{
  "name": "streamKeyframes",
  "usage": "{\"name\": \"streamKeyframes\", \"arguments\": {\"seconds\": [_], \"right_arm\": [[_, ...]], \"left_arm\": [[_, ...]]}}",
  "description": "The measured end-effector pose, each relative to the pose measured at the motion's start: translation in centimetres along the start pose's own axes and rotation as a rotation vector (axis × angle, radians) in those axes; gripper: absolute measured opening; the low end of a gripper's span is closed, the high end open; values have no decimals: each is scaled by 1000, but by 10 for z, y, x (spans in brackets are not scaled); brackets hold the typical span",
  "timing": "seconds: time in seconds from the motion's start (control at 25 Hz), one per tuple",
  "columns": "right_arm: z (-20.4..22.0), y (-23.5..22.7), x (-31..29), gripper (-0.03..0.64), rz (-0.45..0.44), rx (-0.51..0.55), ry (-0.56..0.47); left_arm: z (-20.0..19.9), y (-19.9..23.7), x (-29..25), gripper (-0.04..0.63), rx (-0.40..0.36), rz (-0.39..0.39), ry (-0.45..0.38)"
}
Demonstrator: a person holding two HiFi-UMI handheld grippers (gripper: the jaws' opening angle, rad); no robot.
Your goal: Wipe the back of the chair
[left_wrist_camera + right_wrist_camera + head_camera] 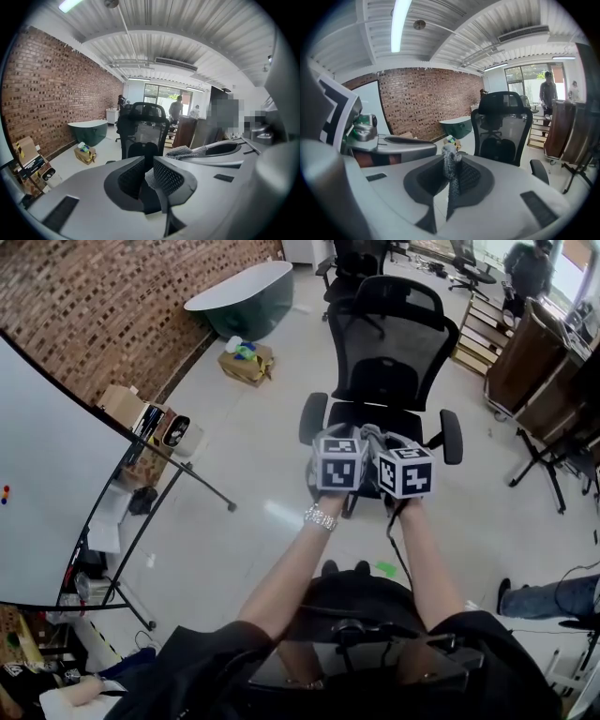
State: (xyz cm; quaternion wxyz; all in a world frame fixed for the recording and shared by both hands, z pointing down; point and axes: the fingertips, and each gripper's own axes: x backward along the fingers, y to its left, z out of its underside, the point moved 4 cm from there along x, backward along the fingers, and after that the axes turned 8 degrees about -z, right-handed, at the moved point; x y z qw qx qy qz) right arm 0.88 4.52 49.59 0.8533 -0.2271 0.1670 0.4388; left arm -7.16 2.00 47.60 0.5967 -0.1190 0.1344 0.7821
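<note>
From the head view, you've got both arms stretched out, the left gripper (330,439) and the right gripper (389,442) side by side, their marker cubes nearly touching. Ahead of them stands the black mesh-backed office chair (389,343) on the pale glossy floor (253,456), its seat and armrests turned towards you, and neither gripper is on its back. Off to your left there's the big whiteboard (47,474), the red brick wall (112,296), a dark green tub (246,298) against it and a small cardboard box (247,364) on the floor just beside the tub. Over to the left gripper view: the jaws are drawn in narrow, and a corner of grey knitted cloth (149,179) sits low in the slot between them, with the chair's mesh back showing dead ahead over the tips, well apart from them. Your right gripper lies just beside on the right here, with more of that grey cloth bunched at its tip. Now the right gripper view: the jaws are pressed together on the cloth, which pokes up in a crumpled tuft above them and runs down the slot. The chair stands ahead and to the right, nothing touching it.
</note>
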Motion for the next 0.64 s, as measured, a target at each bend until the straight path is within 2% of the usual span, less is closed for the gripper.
{"name": "streamKeyframes", "arguments": {"seconds": [0.64], "right_arm": [[0, -24, 16, 44, -47, -3, -6]], "left_arm": [[-6, -39, -10, 61, -16, -1, -21]]}}
